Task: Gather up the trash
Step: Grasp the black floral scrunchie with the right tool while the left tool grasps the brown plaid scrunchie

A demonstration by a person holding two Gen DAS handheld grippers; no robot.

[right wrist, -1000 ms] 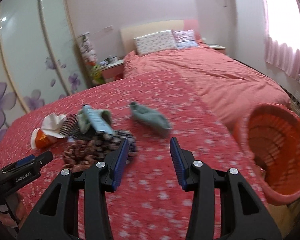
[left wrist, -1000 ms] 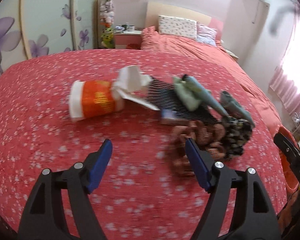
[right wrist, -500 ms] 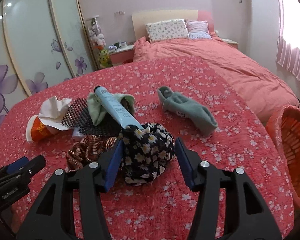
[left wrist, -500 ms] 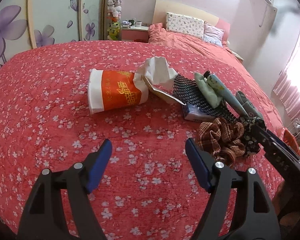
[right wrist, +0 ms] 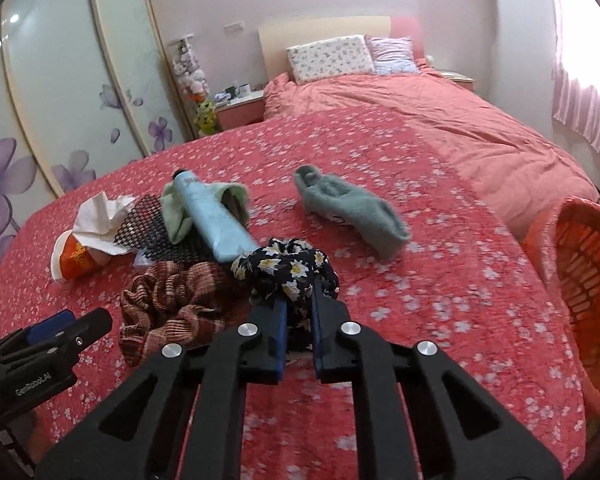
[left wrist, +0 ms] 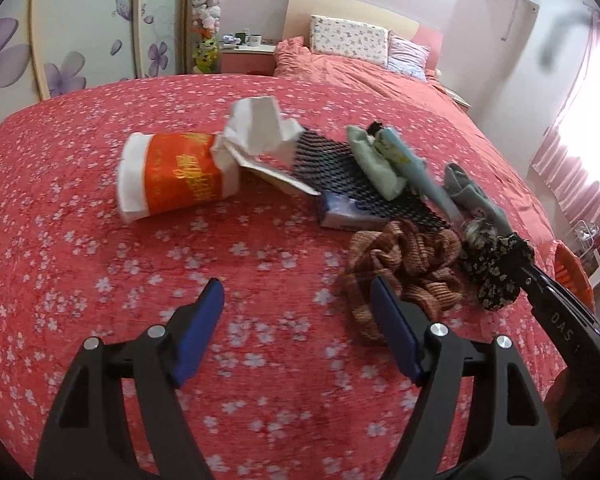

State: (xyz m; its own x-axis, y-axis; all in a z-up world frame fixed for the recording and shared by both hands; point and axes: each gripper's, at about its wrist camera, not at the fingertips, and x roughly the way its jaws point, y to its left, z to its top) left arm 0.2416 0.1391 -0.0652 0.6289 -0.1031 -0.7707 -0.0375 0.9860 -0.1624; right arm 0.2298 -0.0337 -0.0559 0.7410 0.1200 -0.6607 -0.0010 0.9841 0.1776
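My right gripper [right wrist: 299, 308] is shut on a black floral scrunchie [right wrist: 286, 268], also seen in the left wrist view [left wrist: 496, 268]. A brown plaid scrunchie [right wrist: 172, 296] lies to its left. An orange paper cup [left wrist: 172, 174] lies on its side with crumpled white tissue [left wrist: 260, 128] at its mouth. Black mesh [left wrist: 340, 168], a small blue packet [left wrist: 344, 214], a light blue tube [right wrist: 216, 216] on a green sock [right wrist: 176, 216] and a teal sock [right wrist: 352, 208] lie on the red bedspread [left wrist: 60, 264]. My left gripper [left wrist: 296, 300] is open and empty, low over the bedspread beside the brown scrunchie [left wrist: 404, 268].
An orange laundry basket [right wrist: 580, 280] stands off the bed's right edge. A second bed with pillows [right wrist: 328, 58] lies behind. A nightstand [right wrist: 240, 108] and wardrobe doors with purple flowers [right wrist: 60, 100] stand at the left.
My right gripper has moved onto the floral scrunchie and shut on it. My left gripper has shifted slightly toward the brown scrunchie and stays open.
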